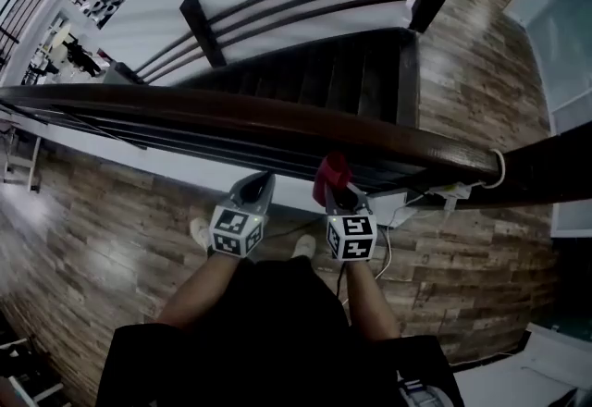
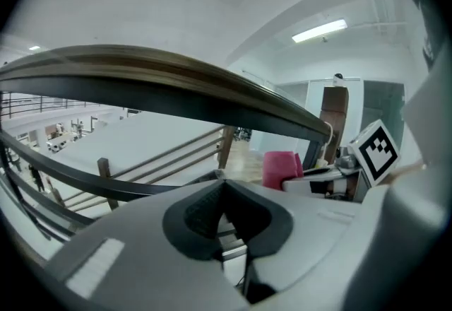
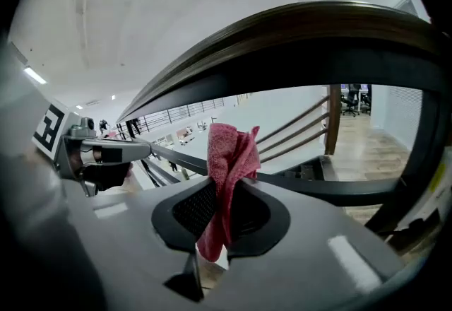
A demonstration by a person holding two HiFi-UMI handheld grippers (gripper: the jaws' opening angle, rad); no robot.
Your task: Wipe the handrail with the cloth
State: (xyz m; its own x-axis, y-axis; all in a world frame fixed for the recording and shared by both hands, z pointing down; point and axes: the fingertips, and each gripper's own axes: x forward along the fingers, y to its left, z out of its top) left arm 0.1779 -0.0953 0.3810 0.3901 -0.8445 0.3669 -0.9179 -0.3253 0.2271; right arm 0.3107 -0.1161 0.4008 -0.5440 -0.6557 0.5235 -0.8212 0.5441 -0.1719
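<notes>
**Cloth clamped just under the rail, left gripper empty**

From the head view we are looking down on a dark wooden handrail [image 1: 277, 118] crossing the frame above a wood-plank floor [image 1: 83, 239]. A dark staircase [image 1: 314, 72] is dropping away beyond it. Both forearms are reaching forward side by side, and both grippers are pointing at the rail from its near side.

Only the right gripper view is showing us the grip clearly. There the right gripper [image 3: 222, 193] is clamping its jaws on a red cloth [image 3: 229, 154]. The cloth's free end is standing up just below the rail's underside, apart from it.

In the left gripper view the left gripper [image 2: 224, 186] is holding its jaws pressed together on nothing. It is sitting beneath the rail, with the cloth off to its right.

A white cable [image 1: 499, 169] is looping round the rail near its right end.
</notes>
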